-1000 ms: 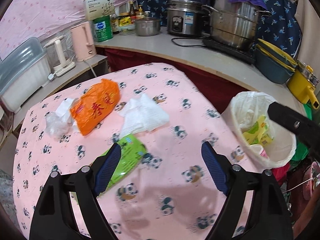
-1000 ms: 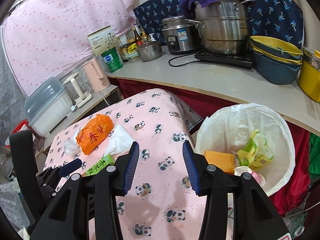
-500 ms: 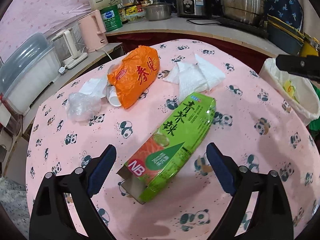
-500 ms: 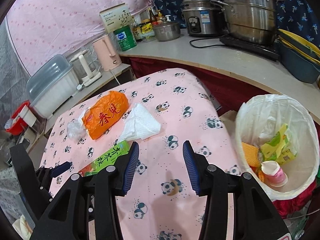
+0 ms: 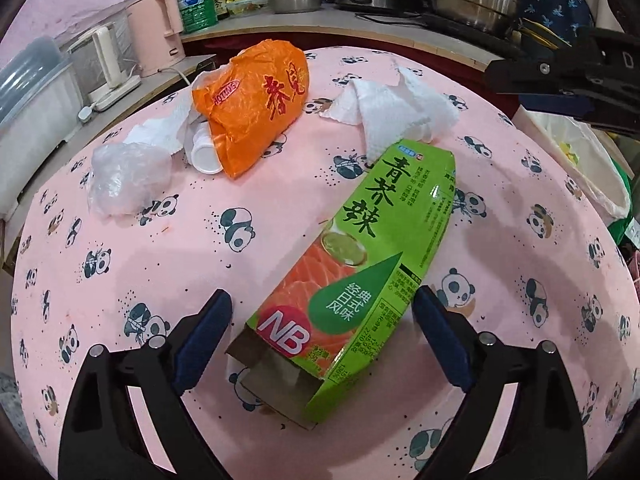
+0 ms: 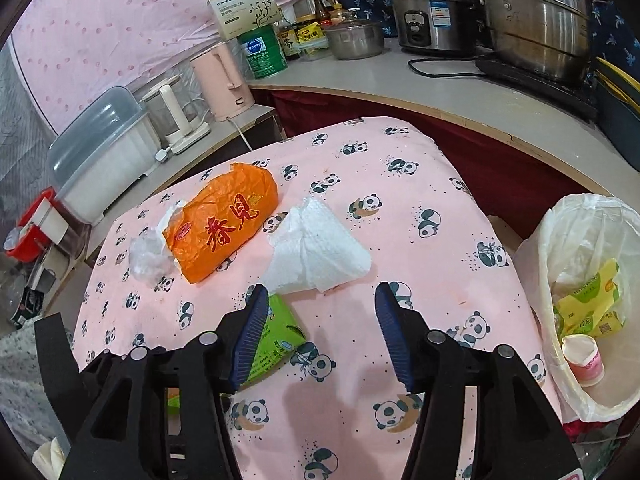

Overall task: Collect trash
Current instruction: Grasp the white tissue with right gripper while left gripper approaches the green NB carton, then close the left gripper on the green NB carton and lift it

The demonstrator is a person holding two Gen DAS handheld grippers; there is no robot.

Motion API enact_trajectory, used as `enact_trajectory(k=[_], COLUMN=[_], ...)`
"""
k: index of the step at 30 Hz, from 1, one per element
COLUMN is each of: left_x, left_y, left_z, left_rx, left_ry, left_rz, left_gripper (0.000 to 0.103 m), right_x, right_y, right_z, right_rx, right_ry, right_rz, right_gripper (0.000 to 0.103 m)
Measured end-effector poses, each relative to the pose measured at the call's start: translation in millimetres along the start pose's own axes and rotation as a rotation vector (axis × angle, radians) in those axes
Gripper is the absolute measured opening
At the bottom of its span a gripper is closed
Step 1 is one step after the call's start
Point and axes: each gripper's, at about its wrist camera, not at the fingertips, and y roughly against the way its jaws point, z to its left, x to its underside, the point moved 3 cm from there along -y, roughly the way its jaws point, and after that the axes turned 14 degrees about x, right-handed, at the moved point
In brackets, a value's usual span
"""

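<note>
- The left claw [image 5: 322, 340] has come down low over the table [image 5: 280, 216] and now sits around the open end of the green box [image 5: 356, 272].
- Its two pads are wide apart, one on each side of the box, and they do not press on it yet.
- The right claw [image 6: 318, 334] has left the bin [image 6: 532, 264] and moved in over the table too. Its pads have just been opening and nothing is between them.
- The white paper towel [image 6: 316, 256] lies just ahead of the right claw, near the middle of the table.
- The orange bag [image 5: 256, 100] and a small white cup [image 5: 206, 156] lie near the far edge.
- The clear plastic wrap [image 5: 124, 180] lies near the left edge.
- The bin stands off the right edge with some trash already in it.
- I think the green box gets picked up next.
</note>
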Motion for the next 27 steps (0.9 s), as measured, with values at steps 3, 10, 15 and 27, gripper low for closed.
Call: enact_trajectory(k=[3,10,15,27], left_x=[-4.8,-16.4,-19.0,-26.1], left_y=[-1.9,-4.1,-3.9,-8.9], left_z=[2.0,9.5,9.5,10.6], left_rx=[-0.026,-0.122,-0.154,-0.193], left_ry=[0.047,0.196,0.295,0.38], left_rz=[-0.016,-0.055,-0.082,-0.08], left_gripper=[0.075,0.06,0.058,0.057], right_x=[-3.7,-10.4,-15.7,-15.9], right_y=[-7.0,-26.0,-43.2,-86.0], right_z=[5.2,10.2,13.9,29.4], right_rx=[0.008,0.03,0.033,0.021], right_ry=[0.01,0.009,0.004,0.019], right_rz=[0.002,0.01,0.025,0.093], right_gripper=[0.059,0.065,0.065,0.014])
